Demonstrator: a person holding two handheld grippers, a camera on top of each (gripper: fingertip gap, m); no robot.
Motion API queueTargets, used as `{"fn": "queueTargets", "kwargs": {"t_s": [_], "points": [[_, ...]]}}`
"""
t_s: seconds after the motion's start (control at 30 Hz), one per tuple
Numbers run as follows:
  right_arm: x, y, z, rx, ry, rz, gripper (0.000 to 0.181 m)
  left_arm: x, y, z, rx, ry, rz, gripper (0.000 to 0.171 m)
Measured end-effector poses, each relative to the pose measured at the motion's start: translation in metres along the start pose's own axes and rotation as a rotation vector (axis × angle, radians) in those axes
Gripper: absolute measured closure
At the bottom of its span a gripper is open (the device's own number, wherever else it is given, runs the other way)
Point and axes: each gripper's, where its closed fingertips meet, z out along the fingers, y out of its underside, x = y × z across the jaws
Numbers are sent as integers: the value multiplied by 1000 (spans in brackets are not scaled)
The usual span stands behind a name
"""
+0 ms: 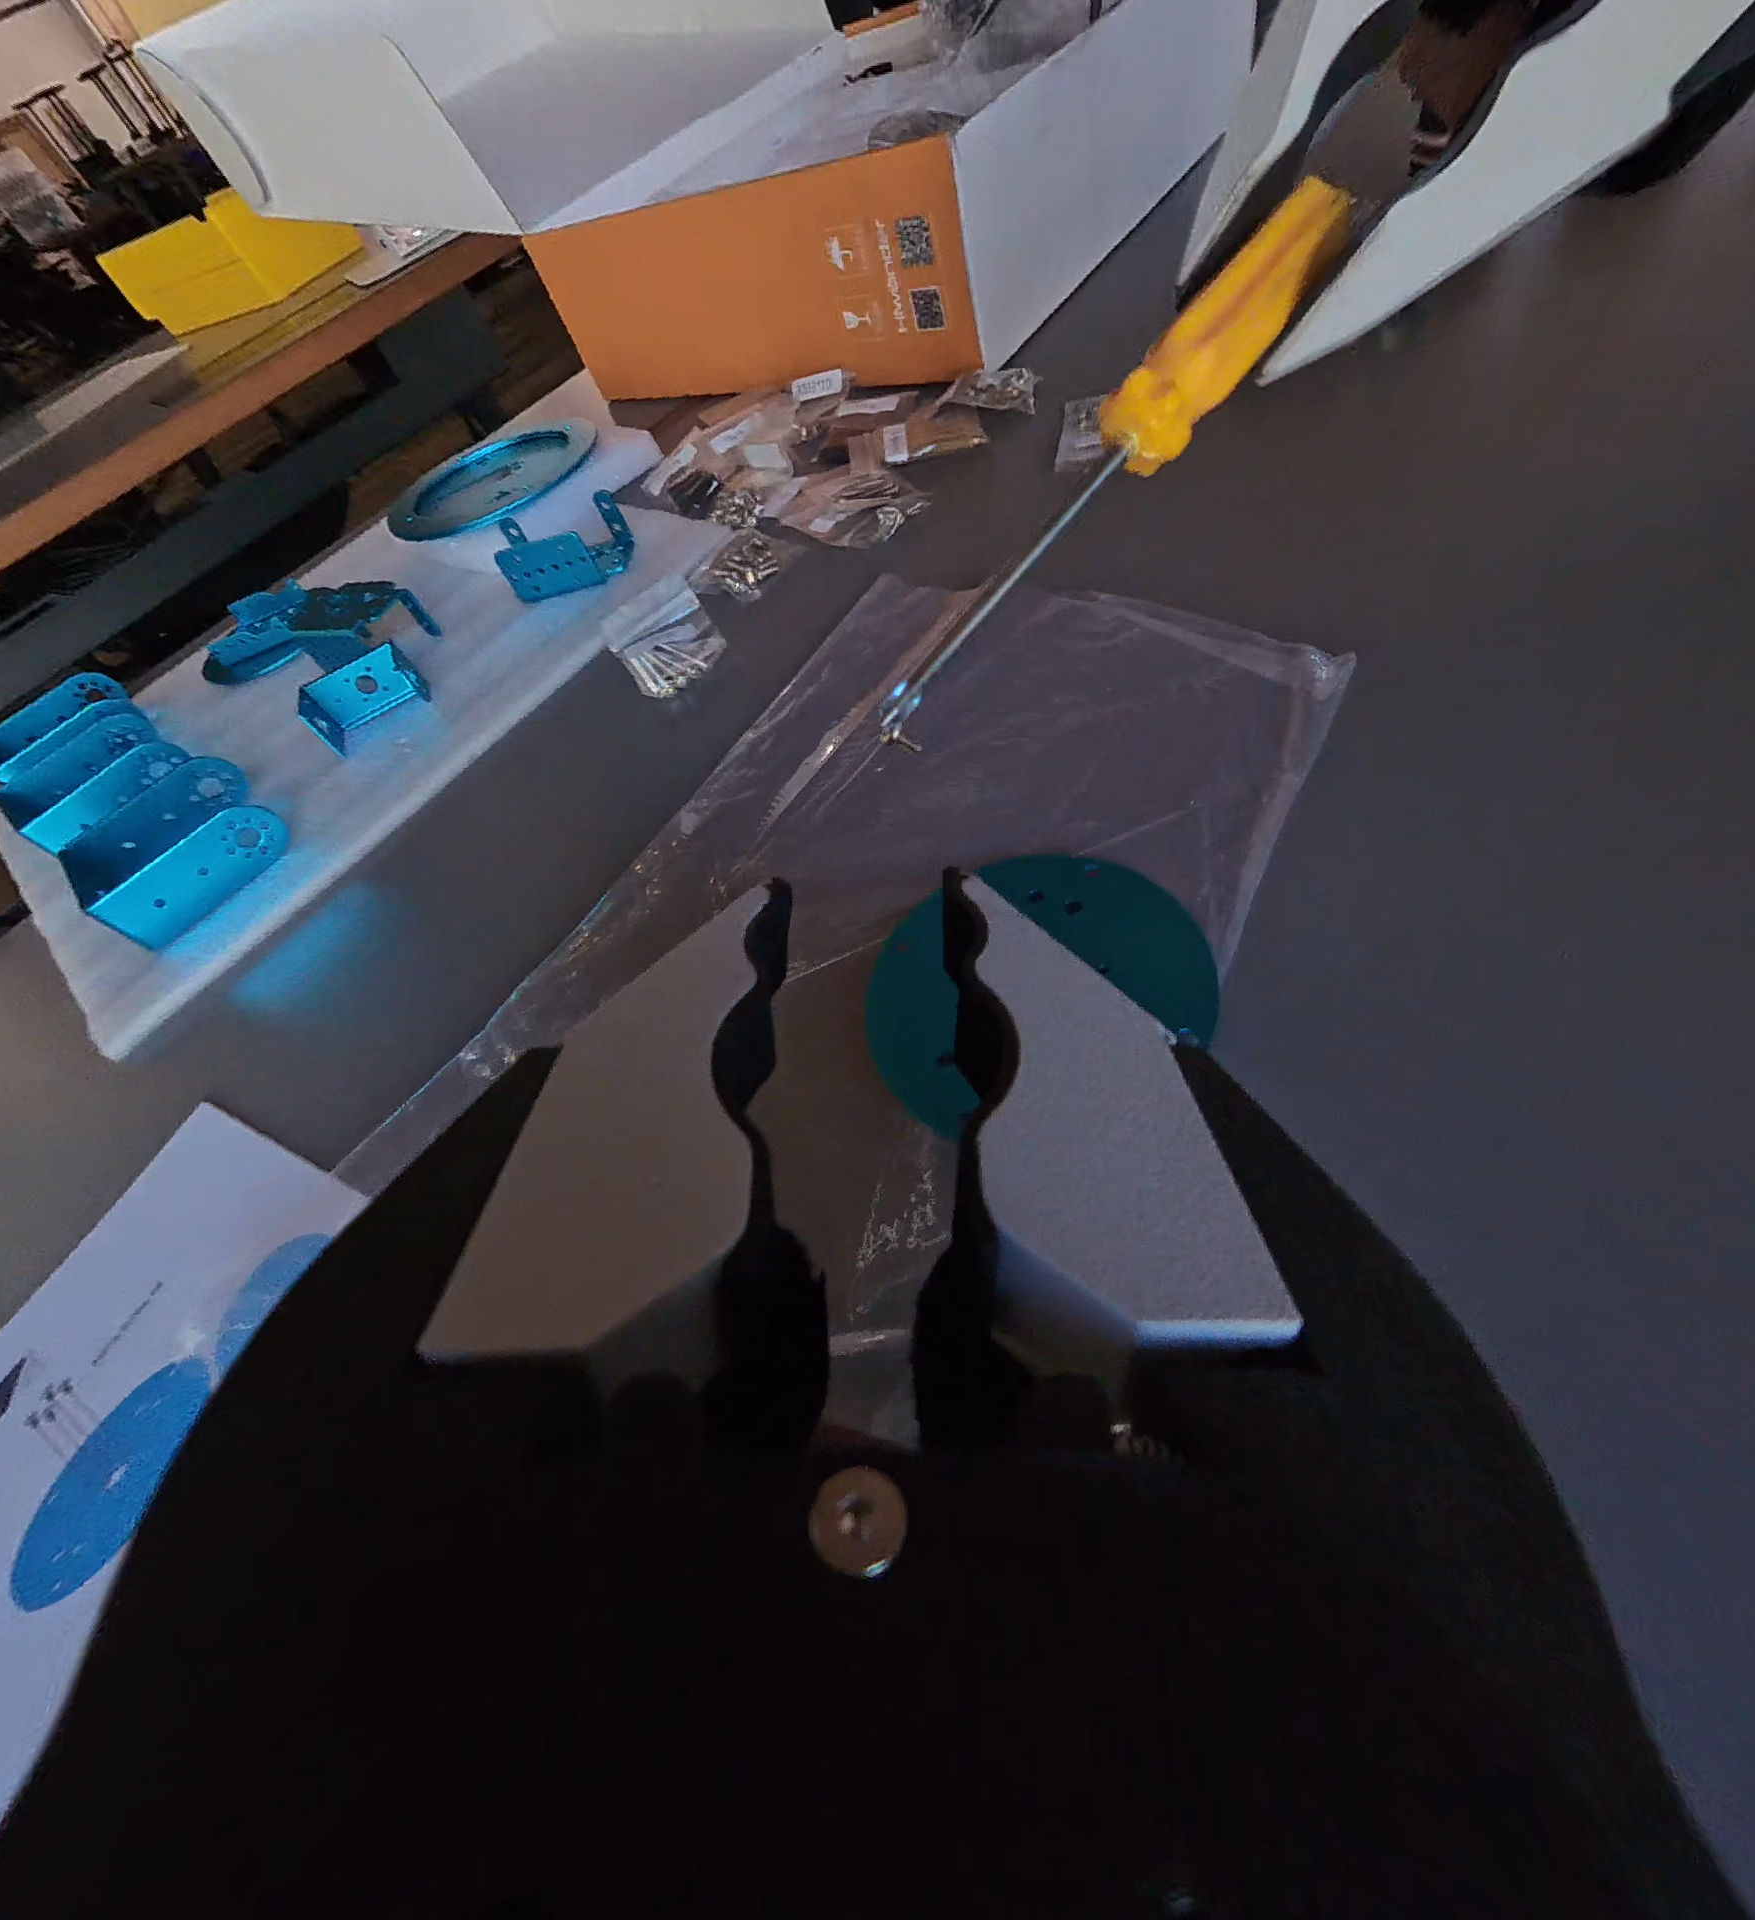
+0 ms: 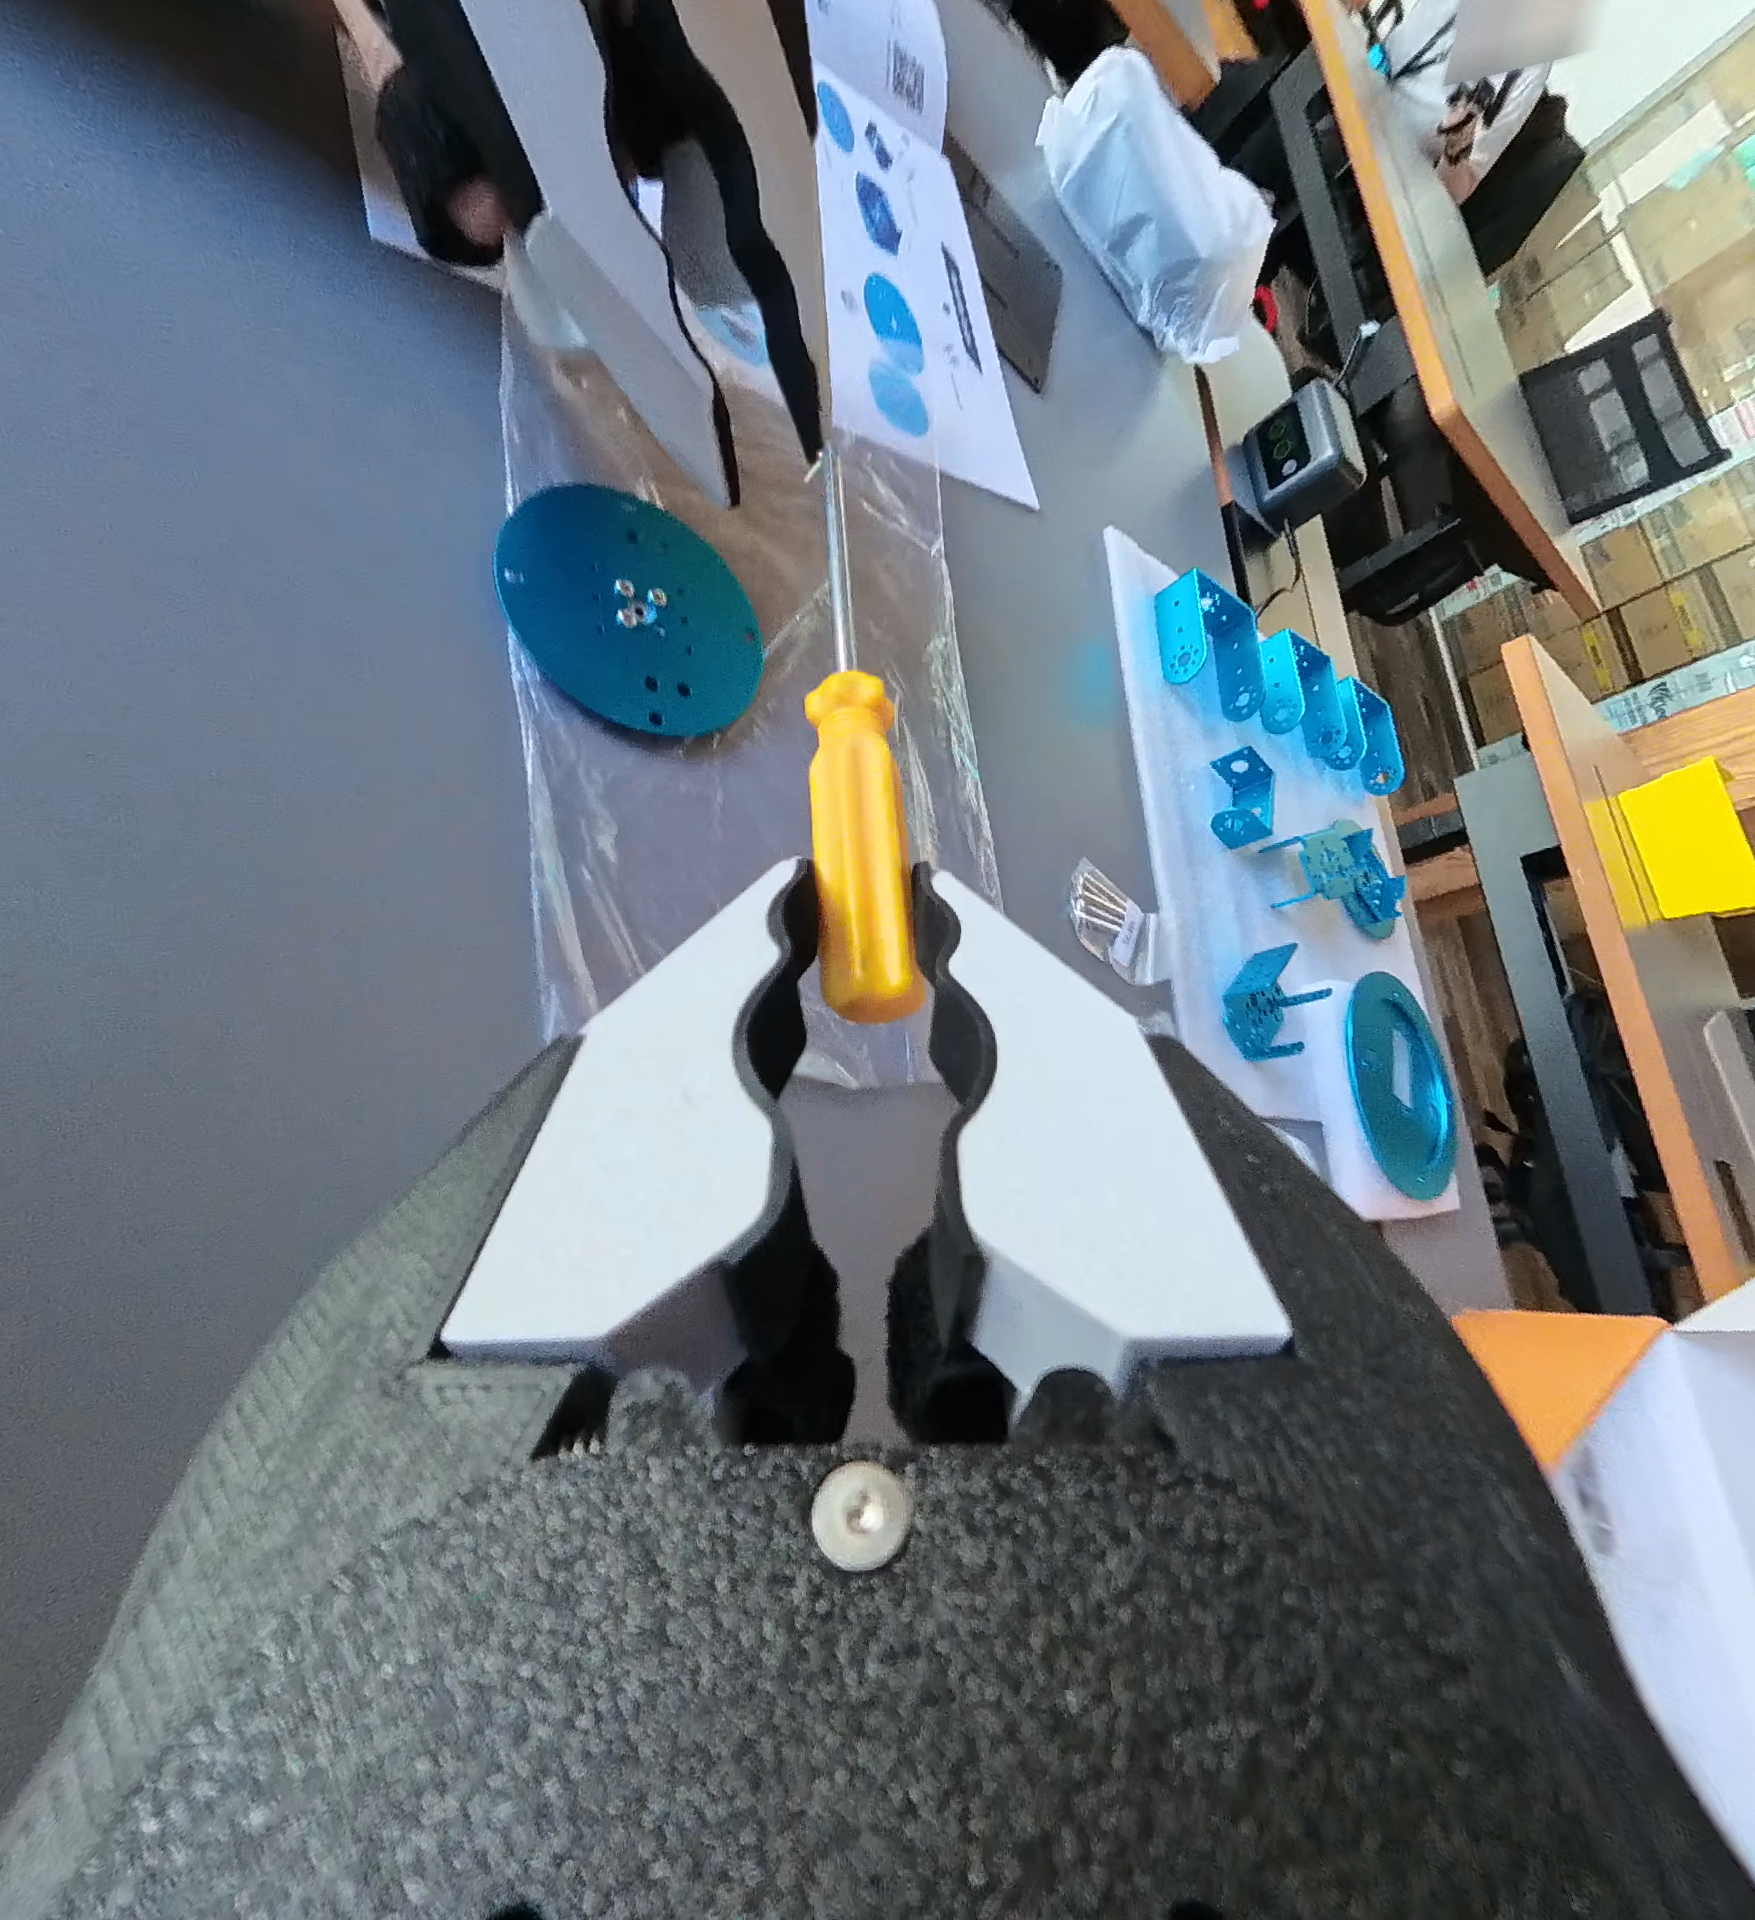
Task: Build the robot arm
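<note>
My right gripper [image 2: 862, 871] is shut on the yellow handle of a screwdriver [image 2: 857, 821] and holds it slanted over a clear plastic bag [image 2: 644, 831]. The screwdriver [image 1: 1216, 322] also shows in the left wrist view, where its shaft tip carries a small screw [image 1: 896, 719] just above the bag [image 1: 1060, 748]. A teal round plate [image 2: 629, 613] with holes lies on the bag. My left gripper [image 1: 868, 883] is open and empty, low over the bag's near edge, and its right finger hides part of the plate [image 1: 1112, 935]. The screwdriver tip is just beyond the left fingertips [image 2: 811, 447].
A white foam sheet [image 1: 416, 748] on the left carries several blue brackets [image 1: 146, 831] and a blue ring [image 1: 499, 478]. Small bags of screws [image 1: 852, 447] lie before an orange and white box [image 1: 748, 281]. A printed sheet [image 1: 73, 1455] lies at the near left on the dark table [image 1: 1527, 935]. Left tips to right tips: about 12 centimetres. The teal round plate [image 2: 629, 613] sits 4 centimetres or so from the ends of my left fingers.
</note>
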Motion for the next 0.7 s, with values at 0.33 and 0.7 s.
{"fn": "queueTargets", "kwargs": {"t_s": [0.33, 0.7], "points": [[-6, -13, 2, 139, -16, 96, 164, 13, -23, -10, 147, 136, -120, 142], [-10, -17, 4, 155, -22, 99, 164, 6, -40, -21, 263, 221, -300, 155]]}}
